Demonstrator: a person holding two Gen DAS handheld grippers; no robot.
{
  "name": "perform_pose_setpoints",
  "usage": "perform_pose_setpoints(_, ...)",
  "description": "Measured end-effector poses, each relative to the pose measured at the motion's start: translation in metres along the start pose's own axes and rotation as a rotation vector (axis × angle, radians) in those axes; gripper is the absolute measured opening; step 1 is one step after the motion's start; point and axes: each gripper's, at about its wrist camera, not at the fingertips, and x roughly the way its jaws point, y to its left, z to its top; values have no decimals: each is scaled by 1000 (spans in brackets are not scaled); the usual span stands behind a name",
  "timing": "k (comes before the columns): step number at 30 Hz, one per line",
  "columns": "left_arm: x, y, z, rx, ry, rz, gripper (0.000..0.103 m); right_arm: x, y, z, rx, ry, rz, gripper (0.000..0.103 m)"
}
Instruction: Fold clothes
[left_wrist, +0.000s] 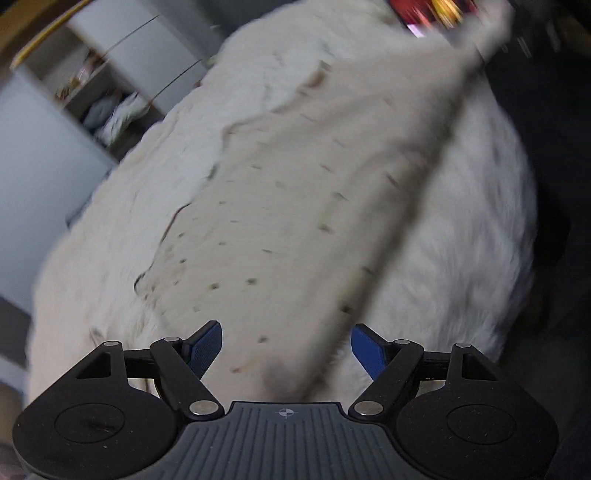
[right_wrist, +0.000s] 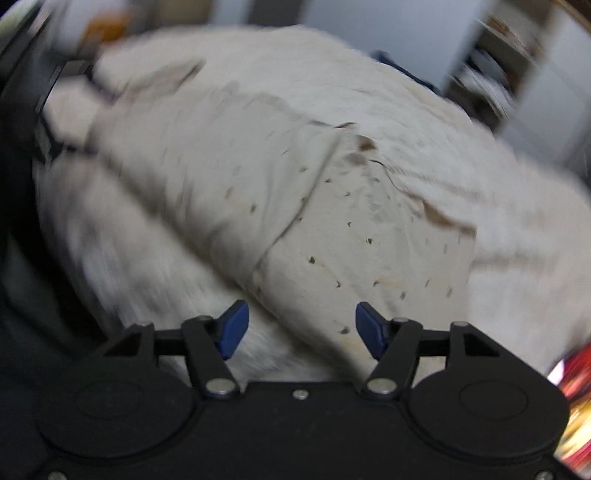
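Both views are smeared with blur; the cream, dark-speckled cotton garment lies spread on the white fluffy blanket, one side already flapped over itself. The left gripper hangs over its near edge, jaws apart, nothing pinched; the right gripper is the same, jaws wide over the folded corner, cloth below but not clamped. The risks, I'd say: closing while this shaky could catch blanket pile along with the fabric; grabbing one layer only would drag the fold open; uneven grips would skew the crease.
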Motion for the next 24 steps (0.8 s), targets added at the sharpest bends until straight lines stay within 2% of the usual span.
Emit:
perform_pose_setpoints(1, 10, -5, -1, 36, 6, 18, 67, 5, 4, 2, -41, -1, -2, 62)
perform_pose_setpoints(3, 32, -13, -3, 98, 19, 46, 49, 19, 14, 4, -149, 18, -25, 62)
perform_pose_setpoints(4, 36, -14, -6, 135, 29, 62, 30, 28, 20, 2, -216, 40, -47, 57)
perform_pose_setpoints(5, 40, -15, -10, 175, 40, 81, 6, 36, 26, 1, -283, 63, -69, 45)
perform_pose_setpoints(6, 41, -12, -13, 194, 43, 85, 4, 43, 30, -3, -329, 89, -66, 32)
perform_pose_setpoints(7, 41, -9, -16, 208, 44, 86, 4, 50, 32, -7, -369, 116, -57, 12)
perform_pose_setpoints(11, 39, 11, -28, 174, 37, 67, 3, 50, 36, -28, -518, 171, -53, 6)
perform_pose_setpoints(16, 38, 15, -39, 160, 64, 58, 4, 43, 14, -50, -473, 248, -36, 0)
perform_pose_setpoints(17, 37, 11, -39, 175, 68, 66, 8, 41, 11, -52, -457, 274, -41, 0)
perform_pose_setpoints(18, 35, 8, -40, 190, 72, 74, 11, 32, 7, -48, -411, 256, -27, 0)
perform_pose_setpoints(19, 34, 5, -40, 205, 77, 82, 15, 21, 4, -43, -358, 229, -8, 4)
perform_pose_setpoints(20, 31, 6, -36, 178, 69, 70, 26, 8, -2, -33, -283, 177, 12, 13)
perform_pose_setpoints(21, 26, 13, -31, 111, 50, 24, 33, -1, -8, -23, -180, 117, 44, 20)
perform_pose_setpoints(22, 21, 20, -27, 38, 28, -28, 42, -9, -14, -12, -72, 57, 79, 34)
perform_pose_setpoints(24, 11, 36, -18, -108, -15, -132, 44, -11, -23, 6, 148, -42, 182, 37)
